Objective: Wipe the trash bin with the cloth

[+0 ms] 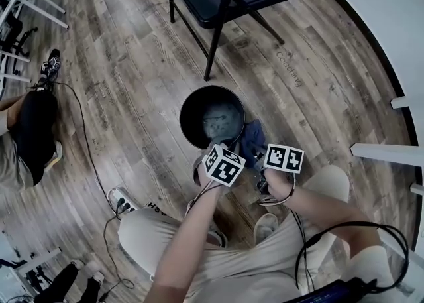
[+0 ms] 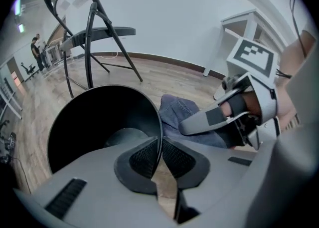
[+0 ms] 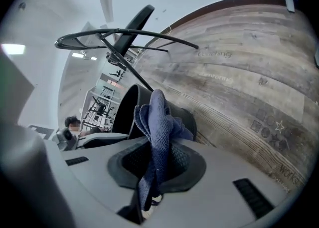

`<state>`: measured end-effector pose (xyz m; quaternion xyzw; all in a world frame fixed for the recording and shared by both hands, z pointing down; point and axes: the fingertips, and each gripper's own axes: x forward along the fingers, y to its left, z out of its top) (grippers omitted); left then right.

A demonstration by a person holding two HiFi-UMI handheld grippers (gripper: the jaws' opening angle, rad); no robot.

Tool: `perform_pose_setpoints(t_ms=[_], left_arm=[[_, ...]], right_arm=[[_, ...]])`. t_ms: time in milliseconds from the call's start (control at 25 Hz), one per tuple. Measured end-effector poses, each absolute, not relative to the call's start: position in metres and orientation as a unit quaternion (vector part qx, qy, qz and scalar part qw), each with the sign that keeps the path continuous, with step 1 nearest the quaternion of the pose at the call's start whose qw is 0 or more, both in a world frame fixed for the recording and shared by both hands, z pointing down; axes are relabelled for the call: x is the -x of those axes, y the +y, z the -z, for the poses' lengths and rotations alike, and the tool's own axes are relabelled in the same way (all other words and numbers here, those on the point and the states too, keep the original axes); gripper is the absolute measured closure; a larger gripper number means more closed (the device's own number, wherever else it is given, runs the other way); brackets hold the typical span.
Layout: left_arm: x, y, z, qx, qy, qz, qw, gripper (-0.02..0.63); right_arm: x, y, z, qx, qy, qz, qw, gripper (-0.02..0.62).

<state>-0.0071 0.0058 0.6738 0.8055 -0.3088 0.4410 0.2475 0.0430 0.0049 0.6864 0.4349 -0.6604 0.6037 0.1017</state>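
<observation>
The left gripper (image 2: 160, 156) is held at the near rim of the trash bin (image 1: 184, 121) and is pointed steeply down. Its jaws are closed on the rim, which is seen as a thin edge between the pads. The right gripper (image 3: 158, 164) is held just beside the trash bin, at its right side in the head view, and is tilted down less steeply. Its jaws are pressed together on the cloth (image 3: 160, 117). The left forearm (image 1: 192, 242) and the right forearm (image 1: 324, 205) are stretched forward toward the trash bin.

Smooth matt black trash bin (image 1: 212, 117), coarse-woven blue cloth (image 3: 158, 122), grey wood-grain plank floor (image 1: 132, 76), textured dark fingers (image 2: 144, 158)
</observation>
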Motion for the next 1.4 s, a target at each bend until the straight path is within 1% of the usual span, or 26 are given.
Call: perform_pose_setpoints(t_ms=[200, 320, 400, 520, 680, 880, 1040, 1400], left_arm=[[0.002, 0.006, -0.671, -0.808, -0.302, -0.428, 0.272, 0.574], [0.002, 0.011, -0.666, -0.82, -0.276, -0.415, 0.283, 0.552], [0.007, 0.012, -0.662, -0.827, -0.27, -0.402, 0.284, 0.551], [0.016, 0.011, -0.651, -0.836, -0.271, -0.401, 0.259, 0.551], [0.021, 0.018, -0.651, -0.838, -0.24, -0.448, 0.196, 0.54], [0.026, 0.03, -0.672, -0.827, -0.221, -0.476, 0.201, 0.538], [0.033, 0.03, -0.682, -0.819, -0.218, -0.499, 0.183, 0.546], [0.031, 0.03, -0.683, -0.82, -0.208, -0.505, 0.172, 0.555]], right_arm=[[-0.034, 0.0, -0.656, -0.424, -0.681, -0.591, 0.076, 0.54], [-0.032, 0.001, -0.648, -0.422, -0.681, -0.596, 0.063, 0.54], [-0.03, 0.003, -0.647, -0.421, -0.676, -0.602, 0.056, 0.54], [-0.026, 0.006, -0.652, -0.42, -0.672, -0.607, 0.054, 0.54], [-0.024, 0.008, -0.658, -0.422, -0.665, -0.614, 0.05, 0.54], [-0.021, 0.009, -0.669, -0.427, -0.652, -0.624, 0.044, 0.54], [-0.02, 0.009, -0.684, -0.43, -0.648, -0.626, 0.056, 0.54], [-0.018, 0.003, -0.721, -0.432, -0.634, -0.638, 0.065, 0.54]])
